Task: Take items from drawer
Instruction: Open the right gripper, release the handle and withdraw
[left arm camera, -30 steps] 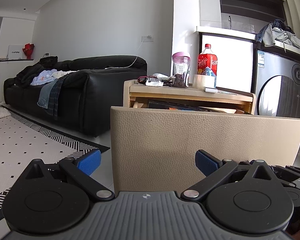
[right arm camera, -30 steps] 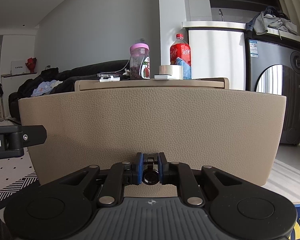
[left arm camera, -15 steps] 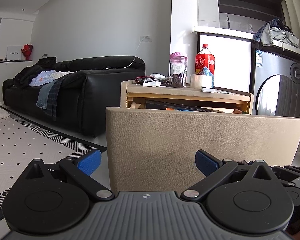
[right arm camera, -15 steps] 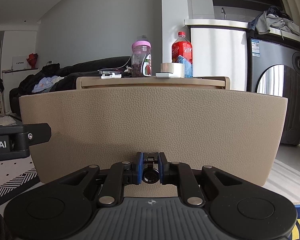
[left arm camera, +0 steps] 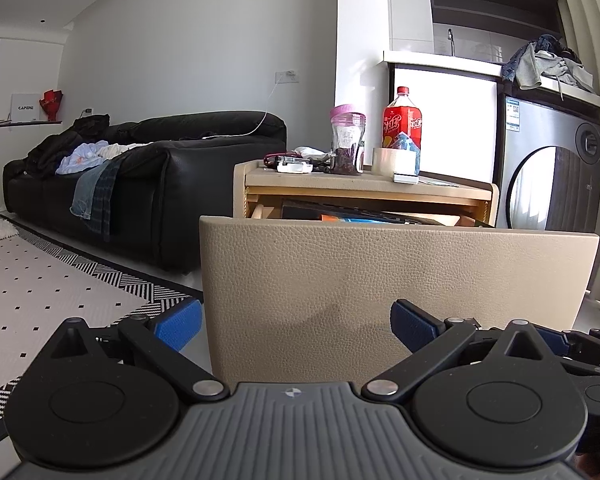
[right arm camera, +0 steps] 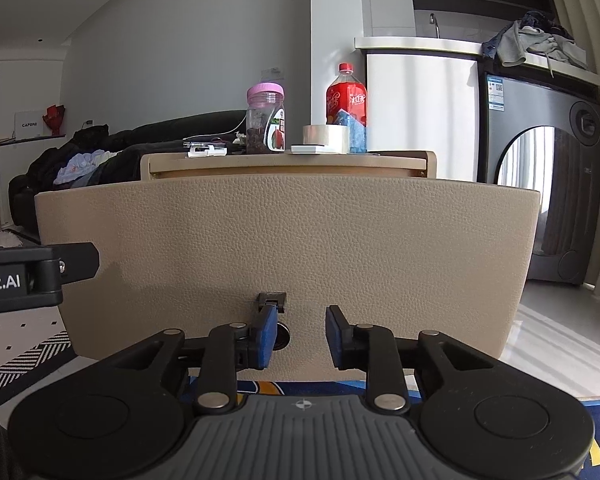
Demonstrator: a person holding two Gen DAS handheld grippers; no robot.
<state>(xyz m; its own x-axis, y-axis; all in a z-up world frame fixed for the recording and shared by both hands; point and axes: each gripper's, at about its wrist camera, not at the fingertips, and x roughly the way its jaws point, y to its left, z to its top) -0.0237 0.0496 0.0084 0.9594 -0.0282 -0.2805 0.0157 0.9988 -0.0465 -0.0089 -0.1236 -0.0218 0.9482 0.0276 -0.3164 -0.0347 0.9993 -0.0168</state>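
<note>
The beige leather-look drawer front [left arm camera: 380,280] stands pulled out from the side table [left arm camera: 364,190]. Flat dark and orange items [left arm camera: 360,218] show over its top edge in the left wrist view; the rest of the inside is hidden. My left gripper [left arm camera: 296,320] is open wide, close to the drawer front's left part, with nothing between its blue pads. My right gripper [right arm camera: 302,324] faces the drawer's small black pull [right arm camera: 272,300]. Its jaws are opening, and the pull's ring sits just inside the left pad [right arm camera: 266,332], no longer pinched.
On the side table stand a pink-lidded jar [right arm camera: 265,120], a red bottle [right arm camera: 346,104], a tape roll [right arm camera: 326,136] and small white things. A black sofa [left arm camera: 148,184] with clothes is at the left, a washing machine [left arm camera: 552,176] at the right, a patterned rug [left arm camera: 52,280] below left.
My right gripper's jaws, which were shut on the drawer pull, have spread apart and let it go. The left gripper stays open in much the same spot.
</note>
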